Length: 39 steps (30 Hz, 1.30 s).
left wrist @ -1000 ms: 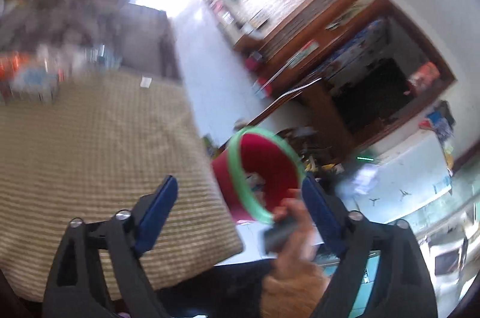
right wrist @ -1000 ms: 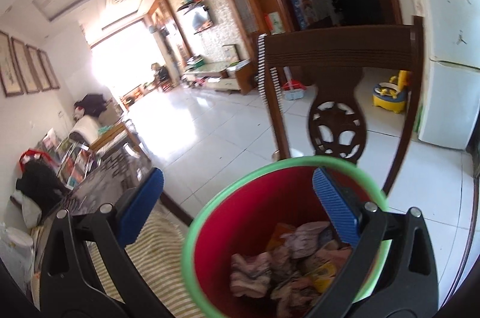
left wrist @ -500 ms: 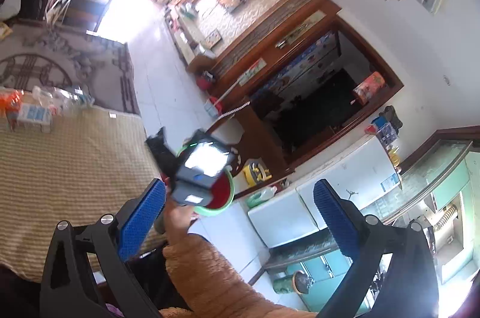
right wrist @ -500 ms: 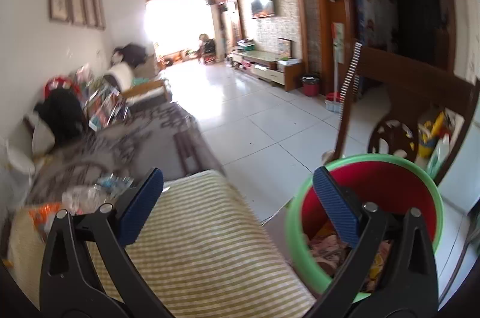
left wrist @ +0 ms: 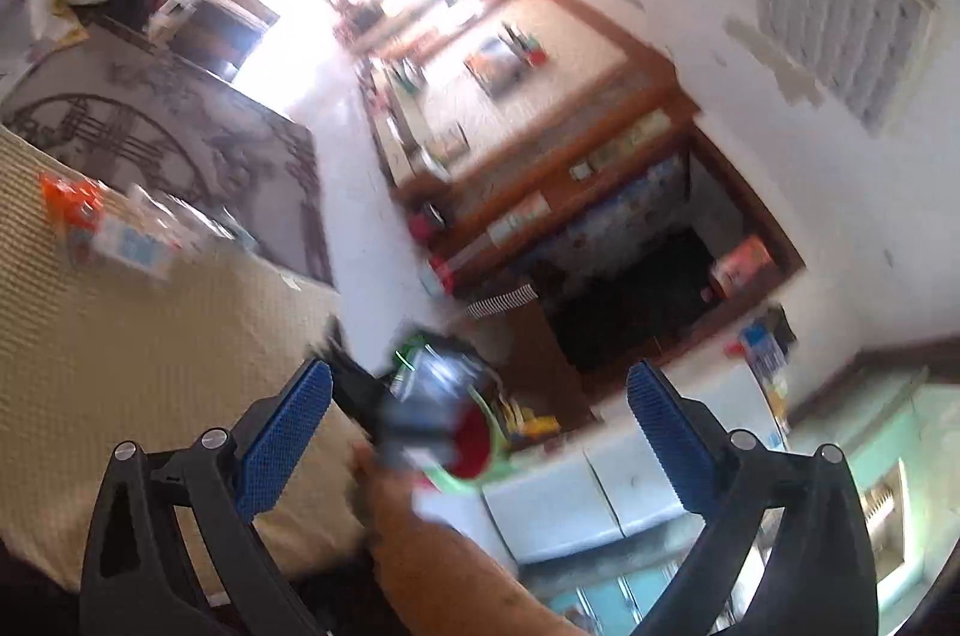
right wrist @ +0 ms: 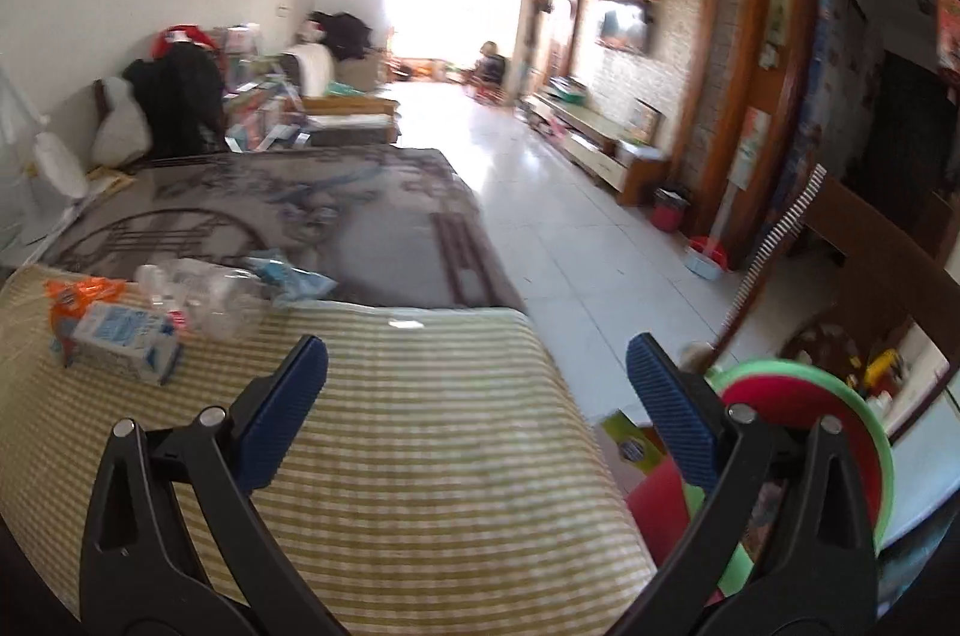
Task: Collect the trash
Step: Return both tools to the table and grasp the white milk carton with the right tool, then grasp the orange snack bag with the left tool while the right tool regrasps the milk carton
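**Table** (right wrist: 420, 456): the largest item, under a cream and olive striped cloth. Its near half is bare; the litter sits at the far left corner.

**Bin** (right wrist: 840, 432): red bucket with a green rim, off the table's right edge, just beside our right gripper's outer finger. Some litter shows inside it, though blurred. We cannot tell what it stands on.

**Right gripper** (right wrist: 477, 384): our claw here stands wide apart with nothing between the blue pads, aimed across the cloth toward the pile.

**Left gripper** (left wrist: 477, 408): spread as wide as it goes and empty. Between its fingers we see only the hand (left wrist: 384, 480) that carries the right tool, and the bin beyond it, all blurred.

**Milk carton** (right wrist: 120, 336): white and blue, lying on its side at the near edge of the pile.

**Clear plastic bottle** (right wrist: 204, 294): crushed, lying just behind the carton and touching it.

**Orange wrapper** (right wrist: 78, 294): crumpled, at the carton's left.

**Blue packet** (right wrist: 294, 279): at the pile's right end, on the cloth's far edge.

**Step in hand, as we judge it:** between drops, both tools free, turning to the pile for another piece.

**Next move calls for:** a long reach up and left over the cloth, pads lined either side of the carton's narrow body, then a firm close before carrying it to the bin.
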{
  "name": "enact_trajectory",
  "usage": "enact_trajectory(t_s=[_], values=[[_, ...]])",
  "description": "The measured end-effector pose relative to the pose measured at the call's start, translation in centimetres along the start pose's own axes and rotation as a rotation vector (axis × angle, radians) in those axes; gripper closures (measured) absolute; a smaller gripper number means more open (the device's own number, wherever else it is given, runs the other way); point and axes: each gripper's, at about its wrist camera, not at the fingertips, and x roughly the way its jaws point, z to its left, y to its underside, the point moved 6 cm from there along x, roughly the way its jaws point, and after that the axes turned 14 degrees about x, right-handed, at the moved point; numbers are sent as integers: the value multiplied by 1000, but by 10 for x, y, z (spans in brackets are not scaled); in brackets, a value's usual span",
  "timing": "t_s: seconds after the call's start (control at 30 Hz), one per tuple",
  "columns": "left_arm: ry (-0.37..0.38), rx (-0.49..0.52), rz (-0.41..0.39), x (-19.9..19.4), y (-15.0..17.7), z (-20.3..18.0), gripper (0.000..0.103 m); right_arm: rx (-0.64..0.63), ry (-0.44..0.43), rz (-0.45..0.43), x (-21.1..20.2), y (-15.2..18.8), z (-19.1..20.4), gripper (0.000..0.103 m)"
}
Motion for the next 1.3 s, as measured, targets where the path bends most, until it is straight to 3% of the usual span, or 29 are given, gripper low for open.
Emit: enact_trajectory(t_s=[0.07,0.1,0.2,0.27,0.37,0.47,0.63,0.77,0.87,0.9,0.93,1.1,1.2,1.3], values=[[-161,-21,-29,12,-8,58,8,-93,-101,35,1,2,32,5],[-293,-17,-36,18,-12,98,8,-154,-169,78,4,7,54,5],[-571,17,-29,28,-18,194,8,-244,-347,188,16,17,104,5],[-638,-57,-18,28,-8,244,10,-295,-514,347,33,25,152,5],[-677,-205,41,30,10,309,12,-412,-603,460,57,32,206,5],[-710,-251,13,24,10,328,12,-594,-632,618,86,50,259,5],[-691,-284,-2,24,8,336,12,-937,-533,683,115,94,309,5],[-691,-312,12,26,10,344,12,-1009,-496,794,132,120,318,5],[-692,-335,5,24,11,352,12,-976,-518,800,131,117,318,18],[-694,-338,3,23,11,353,12,-959,-521,797,130,114,317,34],[-696,-341,0,22,12,354,12,-929,-525,807,128,112,313,40],[-693,-355,11,24,15,357,12,-828,-598,831,92,113,284,44],[-705,-354,14,26,16,358,12,-706,-658,835,55,116,254,45],[-723,-352,23,31,19,360,12,-506,-710,820,16,120,216,45]])
